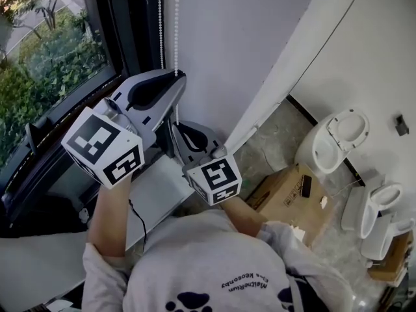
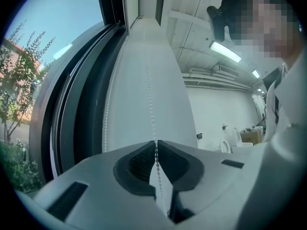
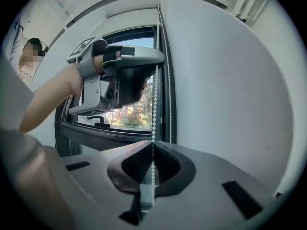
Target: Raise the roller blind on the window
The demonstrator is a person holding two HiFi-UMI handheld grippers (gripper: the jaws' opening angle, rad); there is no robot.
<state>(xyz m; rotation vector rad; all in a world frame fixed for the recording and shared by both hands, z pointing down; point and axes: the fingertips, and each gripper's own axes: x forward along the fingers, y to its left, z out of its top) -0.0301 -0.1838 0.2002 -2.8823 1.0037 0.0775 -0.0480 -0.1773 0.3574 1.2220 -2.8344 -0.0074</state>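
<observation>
- The window point(image 1: 52, 51) is showing trees outside, at the left of the head view.
- The white wall point(image 1: 227, 38) is standing just beside the window's dark frame.
- The left gripper point(image 1: 174, 78) is pinching one strand of the blind's bead chain point(image 1: 176, 25), its jaws narrowed onto the beads.
- The right gripper point(image 3: 149, 145) is clamping that same strand lower down.
- The chain's two strands are hanging against the wall, beside the frame.

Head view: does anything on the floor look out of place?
Yes. A white ceramic toilet and white basin-like fixtures sit loose on the floor by the wall, beside a brown cardboard box, apparently uninstalled.
</observation>
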